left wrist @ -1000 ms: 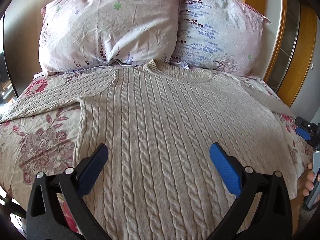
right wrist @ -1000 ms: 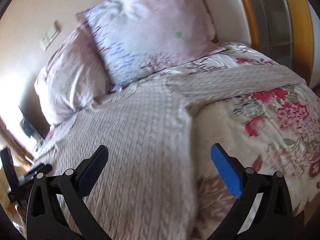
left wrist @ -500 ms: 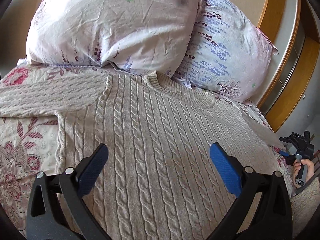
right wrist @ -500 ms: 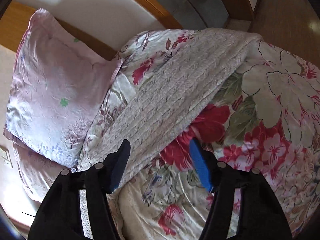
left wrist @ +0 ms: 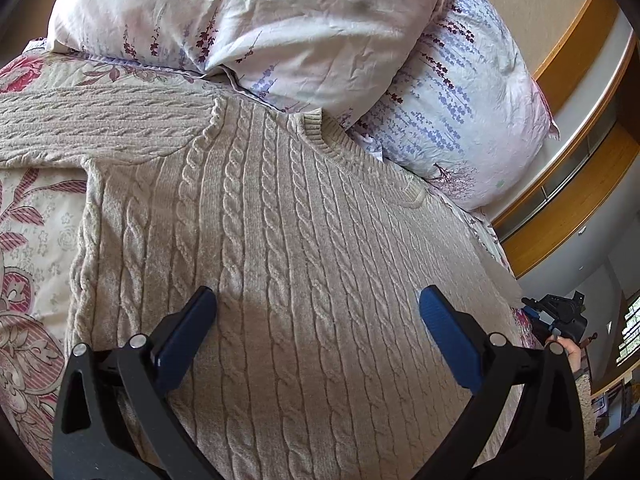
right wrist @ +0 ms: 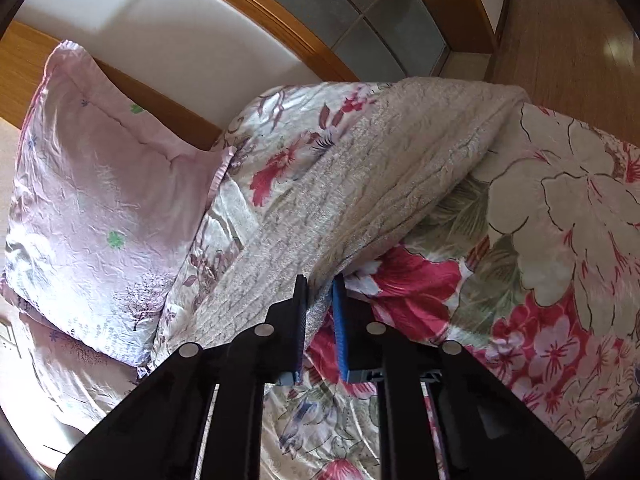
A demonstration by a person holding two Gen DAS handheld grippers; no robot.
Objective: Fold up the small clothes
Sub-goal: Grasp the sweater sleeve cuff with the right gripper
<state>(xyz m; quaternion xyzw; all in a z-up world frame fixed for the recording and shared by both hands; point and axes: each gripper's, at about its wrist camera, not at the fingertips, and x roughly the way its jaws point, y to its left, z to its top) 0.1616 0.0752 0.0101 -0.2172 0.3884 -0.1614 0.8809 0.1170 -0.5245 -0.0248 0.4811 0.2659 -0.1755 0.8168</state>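
Observation:
A beige cable-knit sweater (left wrist: 288,240) lies flat on the bed, collar toward the pillows, its left sleeve (left wrist: 92,120) stretched out to the left. My left gripper (left wrist: 316,312) is open and empty, low over the sweater's body. My right gripper (right wrist: 319,292) is shut on the edge of the sweater's right sleeve (right wrist: 380,184), which lies across the floral bedspread toward the bed's edge. The right gripper also shows in the left wrist view (left wrist: 556,316), far right.
Two floral pillows (left wrist: 248,12) (left wrist: 460,112) stand behind the collar against a wooden headboard (right wrist: 132,92). The floral bedspread (right wrist: 560,240) covers the bed. A wood floor (right wrist: 568,40) lies beyond the bed's right edge.
My right gripper moved onto the right sleeve and closed on its edge. My left gripper came forward and lower over the sweater, still open.

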